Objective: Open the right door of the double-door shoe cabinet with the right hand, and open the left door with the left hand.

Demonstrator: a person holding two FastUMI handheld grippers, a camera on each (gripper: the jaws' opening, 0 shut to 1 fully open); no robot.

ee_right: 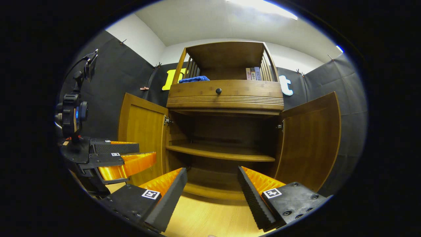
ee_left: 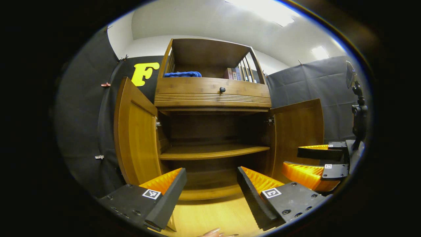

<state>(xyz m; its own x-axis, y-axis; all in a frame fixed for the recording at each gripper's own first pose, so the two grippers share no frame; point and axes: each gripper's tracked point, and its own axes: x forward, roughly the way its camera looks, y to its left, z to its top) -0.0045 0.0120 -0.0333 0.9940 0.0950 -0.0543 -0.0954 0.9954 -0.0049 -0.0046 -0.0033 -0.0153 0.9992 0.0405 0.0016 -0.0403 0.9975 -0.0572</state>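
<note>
The wooden shoe cabinet (ee_left: 212, 98) (ee_right: 225, 98) stands straight ahead with both lower doors swung wide. Its left door (ee_left: 136, 138) (ee_right: 143, 135) and right door (ee_left: 297, 126) (ee_right: 310, 140) hang outward, baring a shelf (ee_left: 213, 151) (ee_right: 220, 152) with nothing on it. My left gripper (ee_left: 212, 194) is open, held back from the cabinet and touching nothing. My right gripper (ee_right: 212, 194) is open too, with nothing between its fingers. The right gripper (ee_left: 312, 163) appears at the right of the left gripper view, in front of the right door; the left gripper (ee_right: 126, 158) sits by the left door in the right gripper view.
A drawer with a dark knob (ee_left: 222, 89) (ee_right: 218, 90) sits above the doors. The top shelf holds a blue cloth (ee_left: 182, 74) (ee_right: 194, 79) and several books (ee_left: 233, 74) (ee_right: 253, 73). A light wooden floor (ee_left: 210, 217) (ee_right: 210, 219) lies below. Black cloth walls surround the booth.
</note>
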